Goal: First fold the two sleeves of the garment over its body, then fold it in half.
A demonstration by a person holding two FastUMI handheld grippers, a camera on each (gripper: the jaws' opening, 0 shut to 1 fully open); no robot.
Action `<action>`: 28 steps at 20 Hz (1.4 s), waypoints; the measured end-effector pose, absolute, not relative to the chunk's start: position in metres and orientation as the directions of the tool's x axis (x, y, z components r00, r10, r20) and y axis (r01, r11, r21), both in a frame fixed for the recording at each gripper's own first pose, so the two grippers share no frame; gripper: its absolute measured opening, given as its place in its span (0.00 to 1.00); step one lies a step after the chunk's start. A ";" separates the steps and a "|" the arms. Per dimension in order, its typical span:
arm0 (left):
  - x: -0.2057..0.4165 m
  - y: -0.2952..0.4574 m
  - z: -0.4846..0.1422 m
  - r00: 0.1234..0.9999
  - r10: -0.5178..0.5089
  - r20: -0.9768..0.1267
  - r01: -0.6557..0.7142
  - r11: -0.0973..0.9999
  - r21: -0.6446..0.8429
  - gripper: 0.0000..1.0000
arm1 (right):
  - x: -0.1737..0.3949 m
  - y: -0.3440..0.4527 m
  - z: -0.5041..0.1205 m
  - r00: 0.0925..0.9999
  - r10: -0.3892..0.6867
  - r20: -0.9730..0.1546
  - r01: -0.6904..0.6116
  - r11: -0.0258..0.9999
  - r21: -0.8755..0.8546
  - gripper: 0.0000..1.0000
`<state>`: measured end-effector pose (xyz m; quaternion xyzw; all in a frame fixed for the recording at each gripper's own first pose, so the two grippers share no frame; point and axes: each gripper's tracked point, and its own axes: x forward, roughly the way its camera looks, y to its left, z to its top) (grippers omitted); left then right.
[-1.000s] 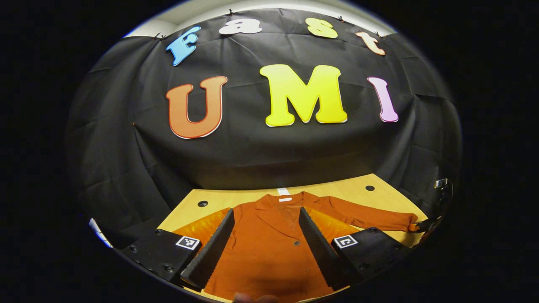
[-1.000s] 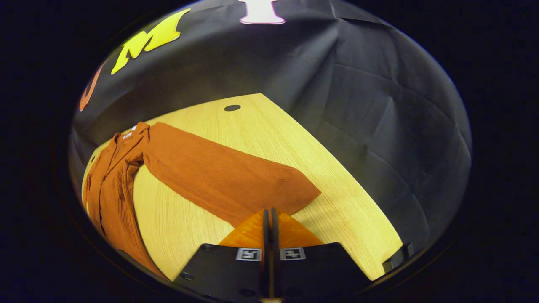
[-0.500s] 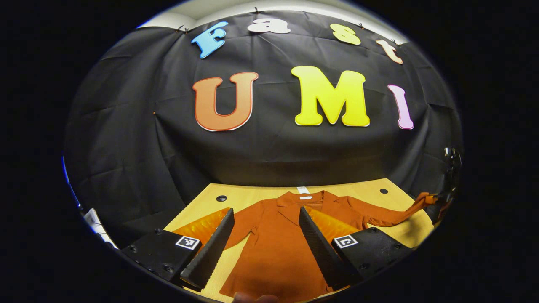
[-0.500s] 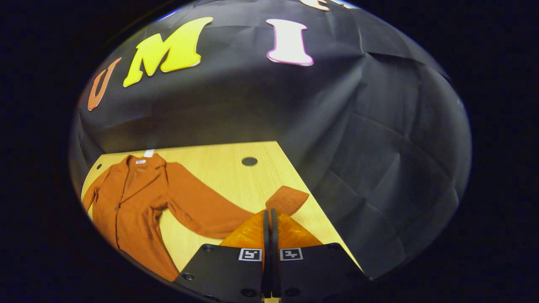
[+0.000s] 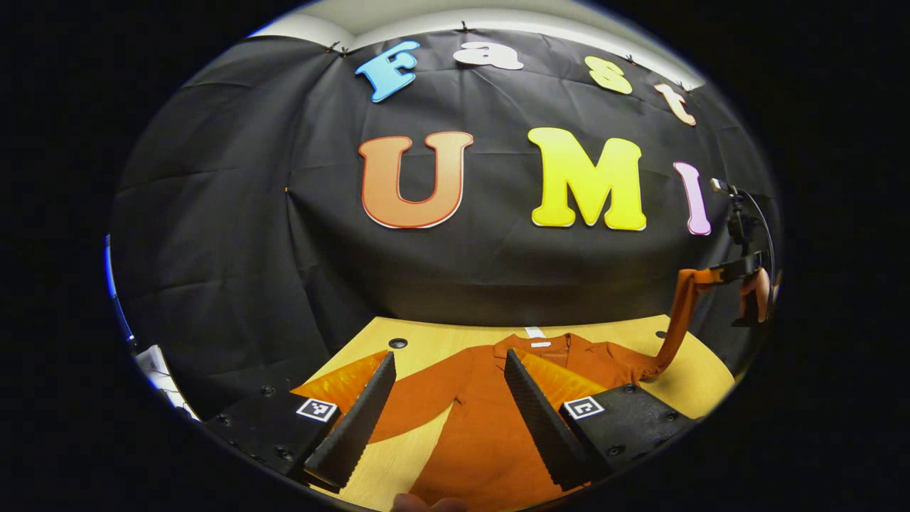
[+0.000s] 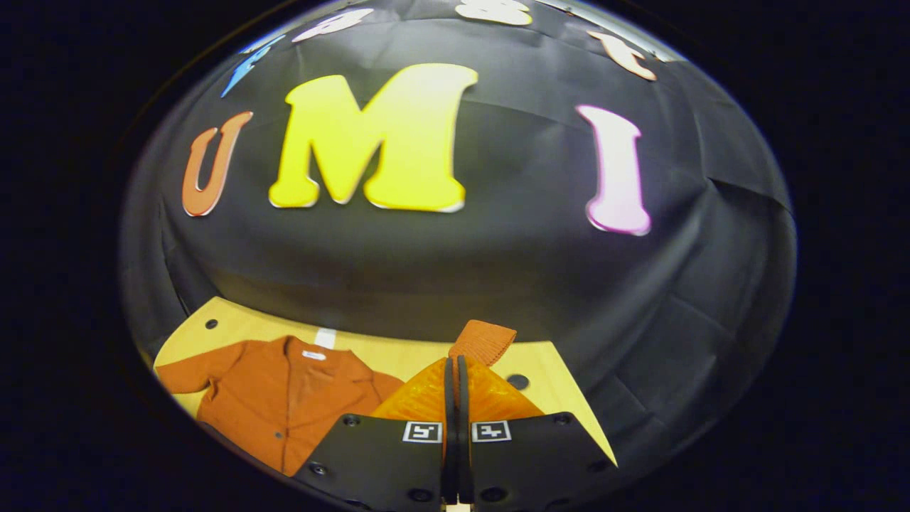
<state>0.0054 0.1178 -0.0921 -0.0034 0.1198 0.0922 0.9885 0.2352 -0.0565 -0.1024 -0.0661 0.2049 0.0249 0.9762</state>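
- my right gripper (image 6: pixel 455 370) is clenched on the sleeve cuff (image 6: pixel 485 343), lifted — ready to swing over the cardigan (image 5: pixel 490 427) at lower centre.
- my left gripper (image 5: pixel 444 412) hovers released above the table (image 5: pixel 426 340).

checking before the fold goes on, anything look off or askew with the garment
Nothing damaged. The garment lies flat on the table, except one sleeve, which the right gripper, shut on its cuff, holds up in the air. The other sleeve is not yet folded. The left gripper is open.
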 end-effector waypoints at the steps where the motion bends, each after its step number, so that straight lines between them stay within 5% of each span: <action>1: 0.004 0.126 -0.095 0.952 0.186 -0.244 -0.192 0.981 -0.001 0.99 | 0.243 -0.030 -0.100 0.920 0.051 -0.389 -0.107 0.987 -0.124 0.00; 12: -0.025 0.241 -0.111 0.918 0.284 -0.278 -0.309 0.950 -0.050 0.99 | 0.261 0.246 -0.179 0.859 0.256 -0.444 -0.344 0.930 -0.129 0.01; 24: -0.062 0.310 -0.157 0.843 0.379 -0.381 -0.422 0.906 -0.031 0.99 | 0.214 0.345 -0.369 0.657 0.325 -0.680 -0.503 0.861 -0.074 0.01; 28: -0.061 0.312 -0.173 0.832 0.379 -0.405 -0.429 0.902 -0.038 0.99 | 0.209 0.357 -0.378 0.627 0.399 -0.669 -0.548 0.836 -0.015 0.13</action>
